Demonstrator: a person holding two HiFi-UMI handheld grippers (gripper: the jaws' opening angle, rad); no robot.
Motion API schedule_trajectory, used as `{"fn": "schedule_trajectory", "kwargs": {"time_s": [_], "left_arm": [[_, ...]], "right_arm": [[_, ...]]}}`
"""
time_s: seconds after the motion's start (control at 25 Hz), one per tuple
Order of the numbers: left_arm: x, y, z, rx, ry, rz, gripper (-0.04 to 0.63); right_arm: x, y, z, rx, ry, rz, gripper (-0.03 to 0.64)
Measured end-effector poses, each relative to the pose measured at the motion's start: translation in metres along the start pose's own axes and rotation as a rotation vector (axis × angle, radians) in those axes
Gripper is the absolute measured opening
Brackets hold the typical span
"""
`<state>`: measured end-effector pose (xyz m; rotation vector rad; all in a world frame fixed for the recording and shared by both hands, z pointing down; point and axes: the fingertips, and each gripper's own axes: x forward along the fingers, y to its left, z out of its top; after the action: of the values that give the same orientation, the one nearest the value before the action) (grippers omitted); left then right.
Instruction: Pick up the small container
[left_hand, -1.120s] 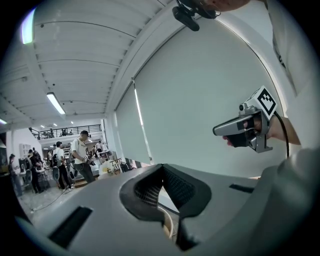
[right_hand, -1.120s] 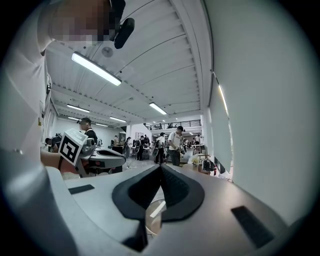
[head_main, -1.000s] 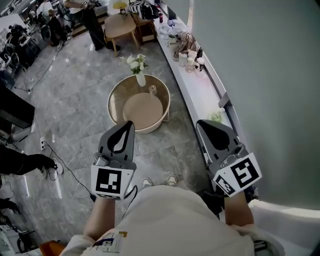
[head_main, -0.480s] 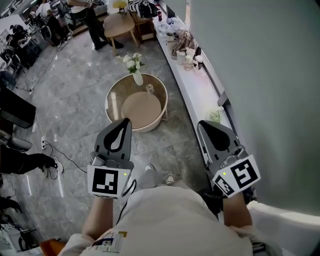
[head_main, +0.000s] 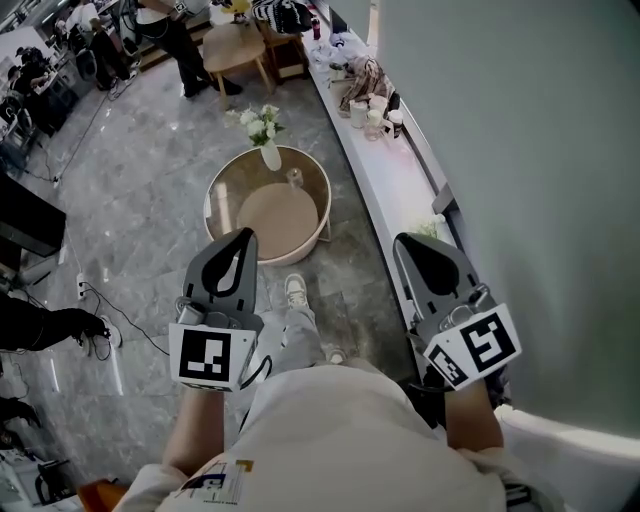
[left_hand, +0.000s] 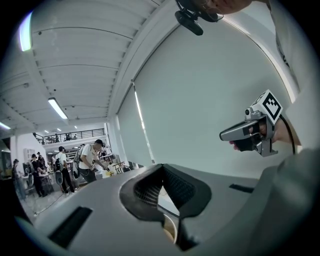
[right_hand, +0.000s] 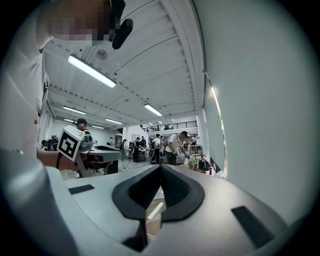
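- The left tongs (head_main: 244, 238) are sitting fully closed at the lower left of the head view, with nothing between the jaws.
- The right tongs (head_main: 403, 243) are likewise pressing jaw to jaw at the lower right and gripping nothing.
- The small container (head_main: 294, 178) is standing on the round tabletop (head_main: 215, 190) in the upper middle of the frame. It is near the vase of white flowers (head_main: 270, 155) and well apart from both tongs.
- The person's shoe (head_main: 296, 290) is showing on the marble floor (head_main: 150, 220), just below the tabletop.
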<state>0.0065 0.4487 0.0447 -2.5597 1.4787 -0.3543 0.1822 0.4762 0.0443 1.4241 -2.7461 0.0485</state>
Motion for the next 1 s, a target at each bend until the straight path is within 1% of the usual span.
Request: {"fn": "schedule_trajectory", "kwargs": {"time_s": [0.16, 0.48, 0.6, 0.76, 1.0], "left_arm": [[0.020, 0.003, 0.001, 0.005, -0.031, -0.012, 0.008], [0.054, 0.035, -0.013, -0.011, -0.029, -0.022, 0.008], [0.069, 0.052, -0.018, -0.012, -0.029, -0.031, 0.008], [0.090, 0.078, -0.032, -0.031, -0.011, -0.042, 0.008], [0.126, 0.128, -0.038, -0.047, -0.011, -0.053, 0.008]], "right_arm": [[0.011, -0.011, -0.007, -0.003, 0.005, -0.016, 0.006], [0.055, -0.029, -0.011, -0.020, 0.015, -0.033, 0.006], [0.080, -0.032, -0.011, -0.033, 0.028, -0.033, 0.006], [0.116, -0.039, -0.013, -0.027, 0.044, -0.040, 0.006], [0.177, -0.048, -0.006, -0.033, 0.071, -0.043, 0.006]]}}
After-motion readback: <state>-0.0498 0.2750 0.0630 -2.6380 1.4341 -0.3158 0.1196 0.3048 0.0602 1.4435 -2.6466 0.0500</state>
